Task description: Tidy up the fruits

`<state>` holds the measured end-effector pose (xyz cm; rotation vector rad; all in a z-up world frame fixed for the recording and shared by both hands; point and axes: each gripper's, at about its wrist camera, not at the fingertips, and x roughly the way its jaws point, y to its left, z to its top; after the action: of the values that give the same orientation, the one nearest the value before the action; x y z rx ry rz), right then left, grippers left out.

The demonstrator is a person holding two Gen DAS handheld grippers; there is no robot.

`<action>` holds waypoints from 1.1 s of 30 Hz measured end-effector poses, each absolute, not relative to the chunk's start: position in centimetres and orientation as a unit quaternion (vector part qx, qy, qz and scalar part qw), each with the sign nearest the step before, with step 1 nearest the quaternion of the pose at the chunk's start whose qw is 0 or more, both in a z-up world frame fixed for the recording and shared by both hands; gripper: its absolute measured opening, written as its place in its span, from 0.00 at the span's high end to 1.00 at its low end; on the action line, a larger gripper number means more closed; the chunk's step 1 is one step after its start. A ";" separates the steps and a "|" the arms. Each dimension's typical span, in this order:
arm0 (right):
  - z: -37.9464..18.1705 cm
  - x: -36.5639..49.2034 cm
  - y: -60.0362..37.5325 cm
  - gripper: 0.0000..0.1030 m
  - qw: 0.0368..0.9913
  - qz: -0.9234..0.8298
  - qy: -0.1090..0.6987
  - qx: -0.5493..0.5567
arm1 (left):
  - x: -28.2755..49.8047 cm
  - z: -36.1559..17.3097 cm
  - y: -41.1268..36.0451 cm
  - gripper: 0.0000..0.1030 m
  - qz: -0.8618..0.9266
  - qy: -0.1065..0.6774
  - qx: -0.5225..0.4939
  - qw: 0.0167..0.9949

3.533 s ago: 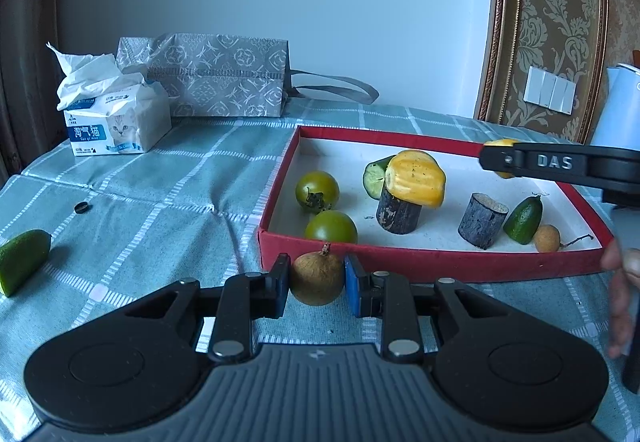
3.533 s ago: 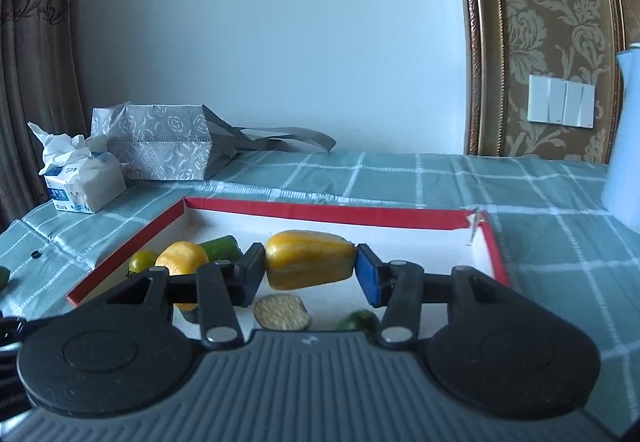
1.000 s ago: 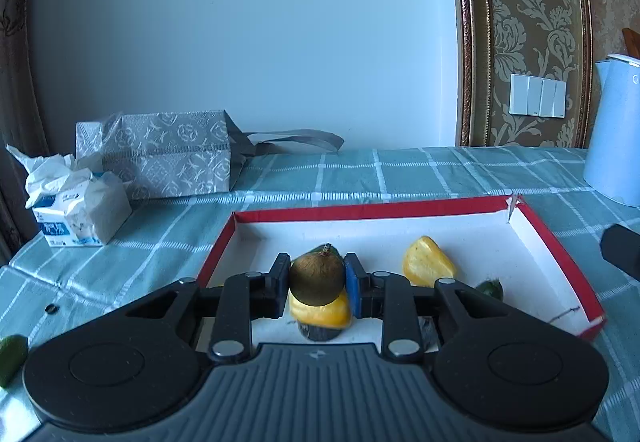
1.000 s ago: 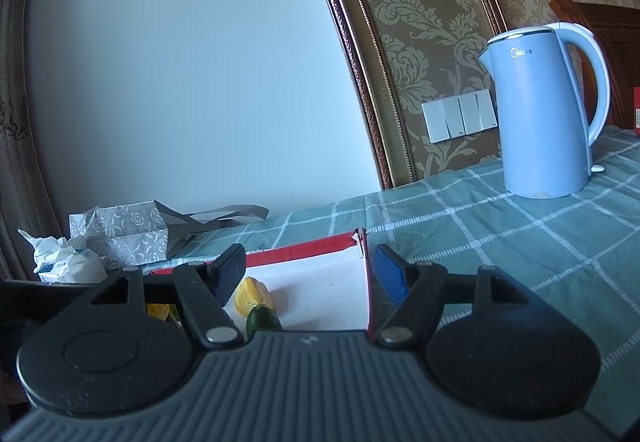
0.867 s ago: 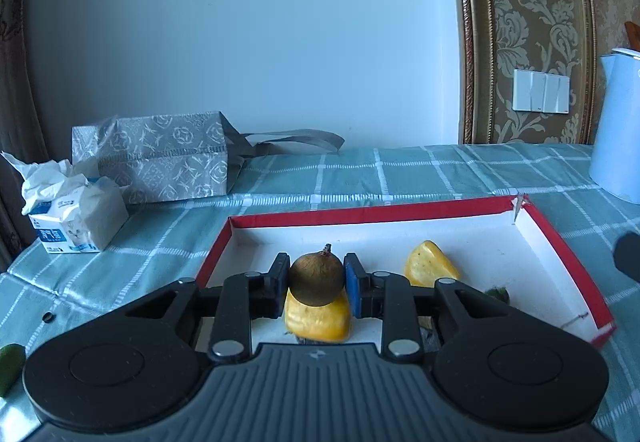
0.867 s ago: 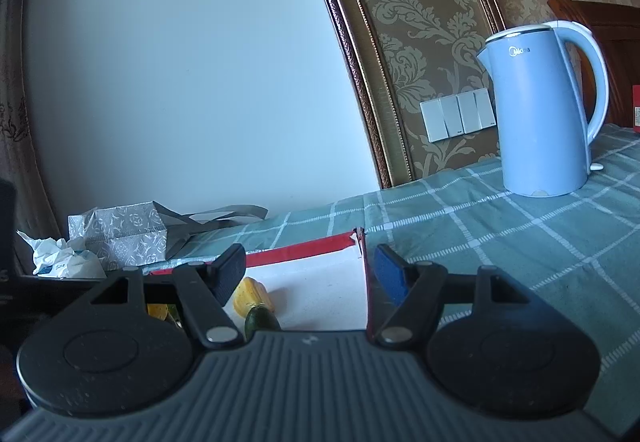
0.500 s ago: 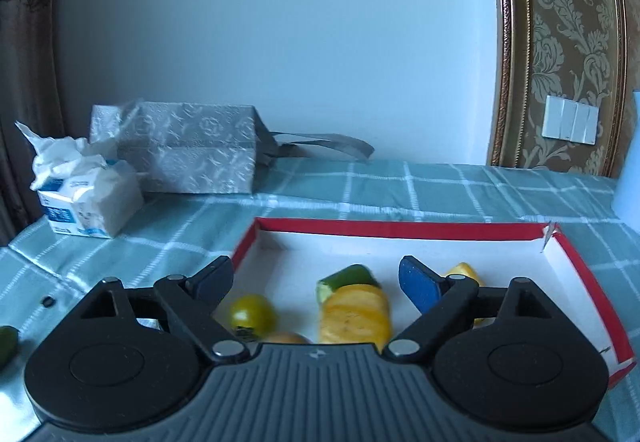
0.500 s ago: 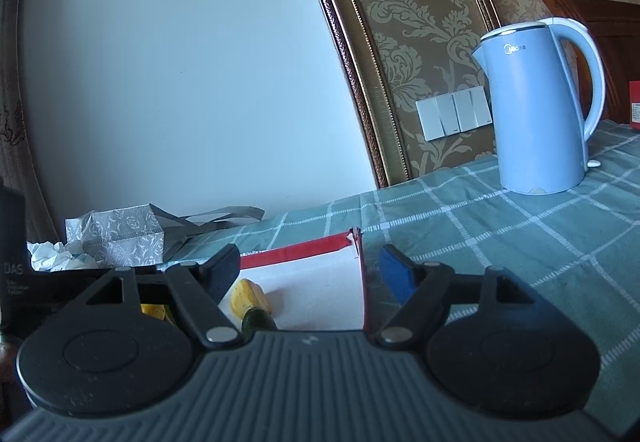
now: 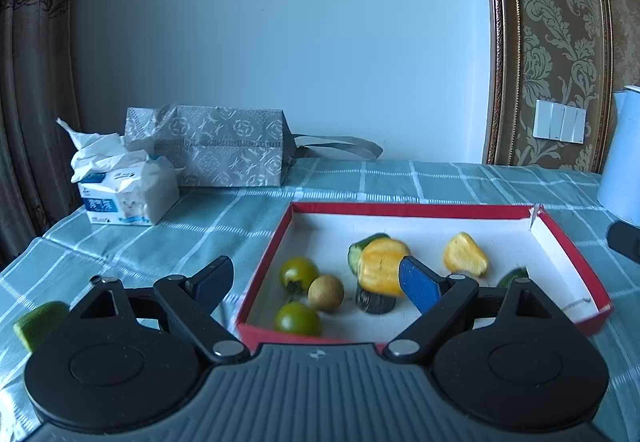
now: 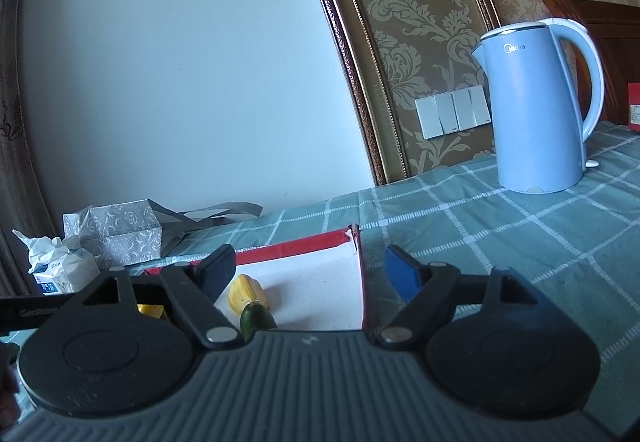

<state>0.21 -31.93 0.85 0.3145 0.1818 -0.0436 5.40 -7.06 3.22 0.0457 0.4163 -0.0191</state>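
Left wrist view: left gripper spread wide, nothing between the fingers, hanging above the near edge of the red tray. Inside the tray, on its white floor: brown round fruit resting between two green tomatoes, one behind it and one nearer the front wall, all close together at the tray's left end. Just right of them, a yellow fruit piece perched on a dark stump, with a cut green piece behind it. Further right, a second yellow piece, and a dark green fruit partly hidden by the gripper finger. Outside the tray, on the checked tablecloth: a lime-green wedge at far left, a tissue pack, a silver gift bag.

Right wrist view: right gripper likewise wide apart and empty, straddling the tray's far right corner. Only that end of the tray visible here: one yellow piece touching a dark green fruit, and a sliver of another yellow piece behind the left finger. Tomatoes and brown fruit out of sight from this side. Shown whole here, only an edge in the other view: a blue kettle standing on the cloth well right of the tray, wall switches behind it.
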 end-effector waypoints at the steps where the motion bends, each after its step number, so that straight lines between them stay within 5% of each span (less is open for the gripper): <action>1: 0.9 0.1 -31.9 0.22 0.984 -0.020 0.090 0.156 | 5.0 3.1 -6.9 0.12 -0.009 0.207 0.024 0.978; 4: 1.0 -0.2 -31.3 0.18 0.984 -0.007 0.092 0.154 | 3.7 2.9 -6.3 0.12 -0.014 0.205 0.028 0.978; 7: 1.6 -1.1 -30.0 0.00 0.988 0.007 0.080 0.133 | 2.4 2.8 -5.9 0.12 -0.012 0.201 0.037 0.979; 18: 2.0 -1.6 -22.0 0.00 0.993 0.006 0.117 0.018 | 0.8 2.1 -4.3 0.09 -0.010 0.216 0.013 0.976; 33: 1.2 -1.9 -20.6 0.00 0.992 -0.025 0.120 0.017 | 0.0 1.8 -0.9 0.02 0.024 0.194 -0.003 0.981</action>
<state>-1.86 -20.58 1.15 0.0341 0.2396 -0.0502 -0.01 -0.90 1.81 -0.0051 0.3910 0.0485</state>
